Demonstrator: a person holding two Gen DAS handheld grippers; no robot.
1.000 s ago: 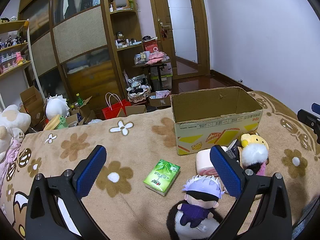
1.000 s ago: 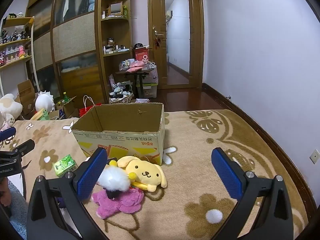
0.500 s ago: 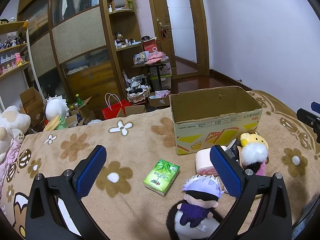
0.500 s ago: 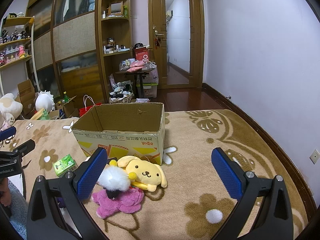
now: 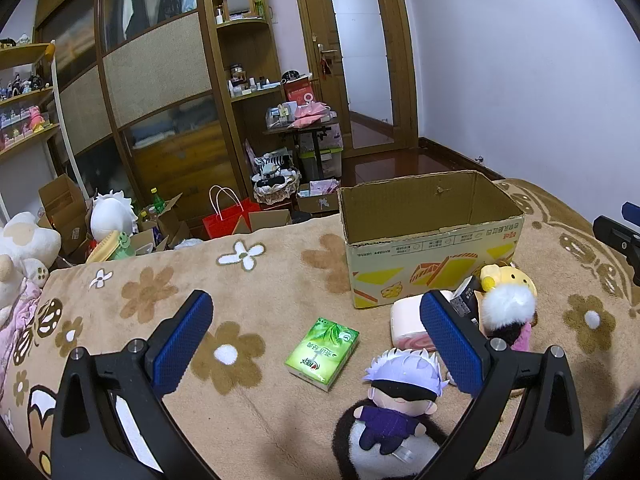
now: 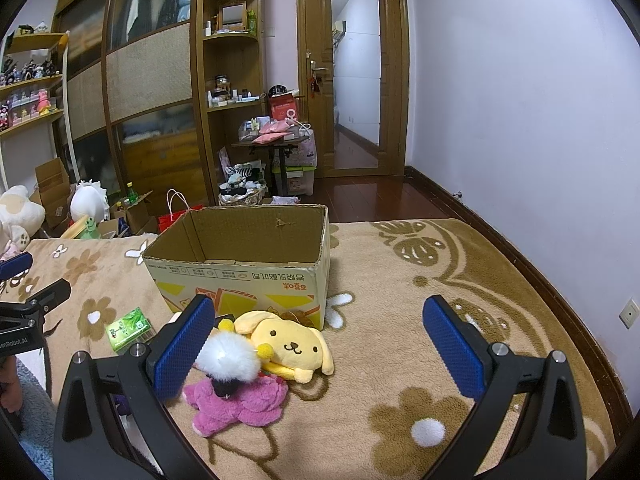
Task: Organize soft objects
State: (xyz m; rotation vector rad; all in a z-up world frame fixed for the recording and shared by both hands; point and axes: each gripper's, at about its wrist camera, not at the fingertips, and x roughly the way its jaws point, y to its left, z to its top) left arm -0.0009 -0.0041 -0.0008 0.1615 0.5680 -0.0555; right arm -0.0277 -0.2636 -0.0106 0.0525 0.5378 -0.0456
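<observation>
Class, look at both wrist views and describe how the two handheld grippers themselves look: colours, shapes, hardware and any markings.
The left gripper and right gripper match: black angular plastic frames forking into two fingers, each faced with a blue, dimpled rubber pad. Silver round bolts sit on the frames. In the right wrist view, the left gripper's black side carries white lettering, partly cut off. No cables or sleeves show.

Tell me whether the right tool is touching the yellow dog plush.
Apart. The right wrist view shows the right tool open and empty, with the yellow dog plush lying on the blanket between its blue pads, clear of both.
</observation>
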